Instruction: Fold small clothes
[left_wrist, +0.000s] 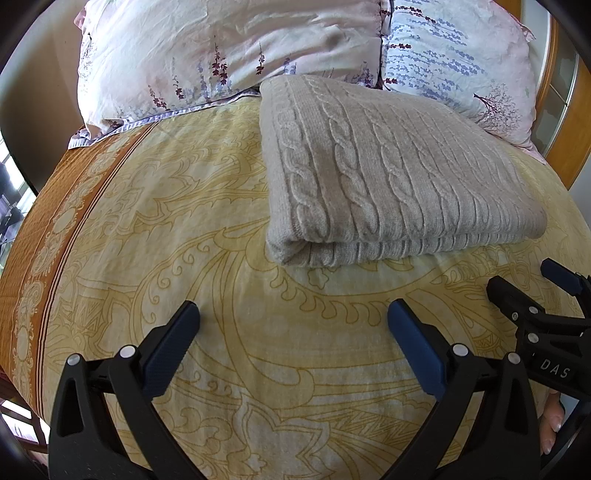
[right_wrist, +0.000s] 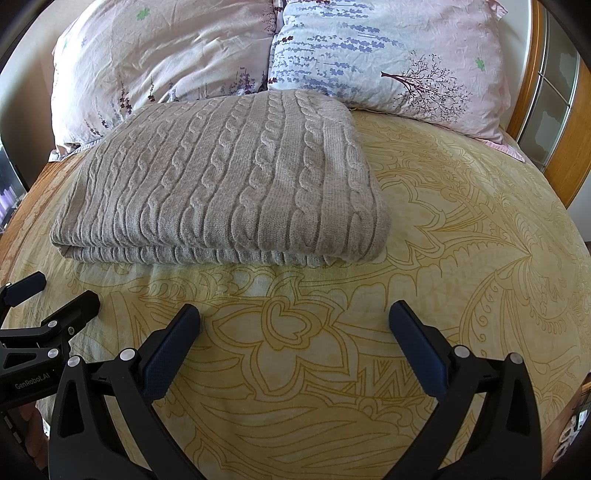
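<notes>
Two floral pillows (right_wrist: 280, 51) behind folded sweater (right_wrist: 229, 177), patterned bedspread (right_wrist: 443, 240)

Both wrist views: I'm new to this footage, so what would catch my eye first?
The folded grey cable-knit sweater lies on the yellow patterned bedspread, its far edge against two floral pillows. Nearer the camera, the left hand-held gripper and right hand-held gripper hover open over bare bedspread, holding nothing.
</notes>
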